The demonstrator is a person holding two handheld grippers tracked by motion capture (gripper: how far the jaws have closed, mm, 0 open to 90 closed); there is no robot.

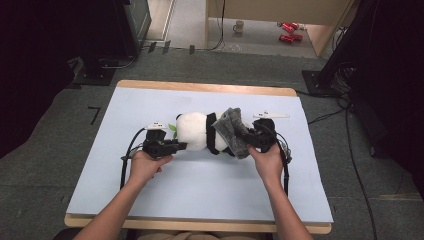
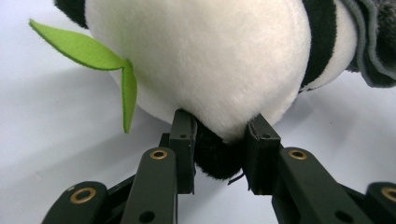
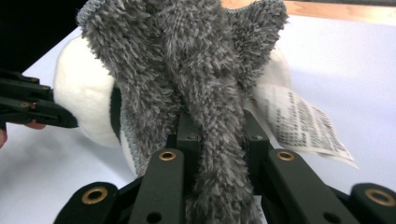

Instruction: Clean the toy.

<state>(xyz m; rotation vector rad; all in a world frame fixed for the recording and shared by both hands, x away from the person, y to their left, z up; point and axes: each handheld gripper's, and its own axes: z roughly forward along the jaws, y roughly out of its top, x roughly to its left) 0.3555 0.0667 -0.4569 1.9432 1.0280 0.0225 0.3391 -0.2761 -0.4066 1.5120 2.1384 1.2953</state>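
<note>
Plush panda lying mid-table, pinched at one end and draped with a grey cloth at the other.

The plush panda (image 1: 195, 131) lies on its side in the middle of the pale blue table cover (image 1: 200, 185), its white body banded in black, with a green felt leaf (image 2: 122, 88) sticking out near the left end. The left gripper (image 2: 219, 149) is clamped on a small black tuft at the panda's end, probably an ear or a foot, though the close view leaves that unsure. A fuzzy grey cloth (image 3: 196, 88) hangs over the panda's other end, bunched upward, and the right gripper (image 3: 217, 135) is squeezed tight on a fold of it. A printed white care tag (image 3: 299, 123) lies just beside the cloth on the cover.
</note>
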